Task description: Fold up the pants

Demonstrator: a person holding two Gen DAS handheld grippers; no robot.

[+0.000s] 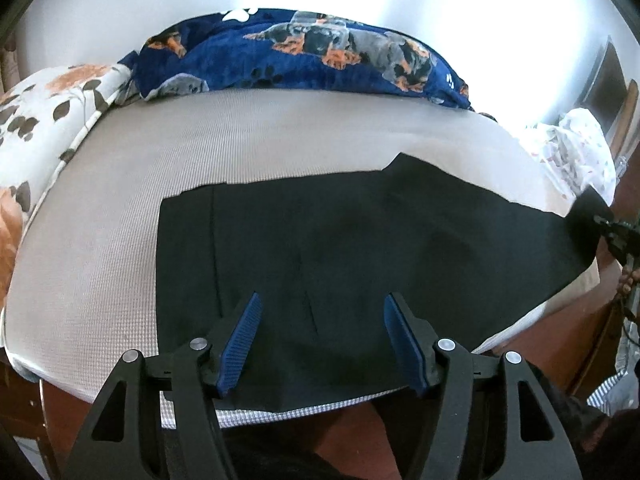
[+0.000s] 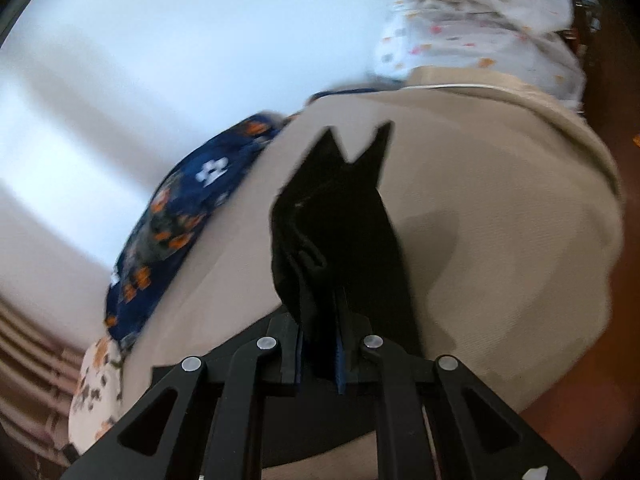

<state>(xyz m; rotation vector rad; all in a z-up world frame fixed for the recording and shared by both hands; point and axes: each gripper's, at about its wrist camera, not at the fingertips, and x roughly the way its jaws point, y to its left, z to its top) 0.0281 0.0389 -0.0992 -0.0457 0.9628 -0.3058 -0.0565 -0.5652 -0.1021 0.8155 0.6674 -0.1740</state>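
Two grippers on the job: the left gripper (image 1: pixel 320 320) hovers wide open over the black pants (image 1: pixel 320 248) spread on the bed (image 1: pixel 120 240), while the right gripper (image 2: pixel 320 344), at three o'clock, pinches the leg end up, seemingly ready to fold it over.

The bed (image 1: pixel 120 240) is viewed by the left wrist camera from its near edge, angled down, facing the wall. The right wrist view is taken close above the black pants (image 2: pixel 340 216), tilted sideways. The pants (image 1: pixel 360 248) and blue dog-print blanket (image 1: pixel 304 52) are shared.
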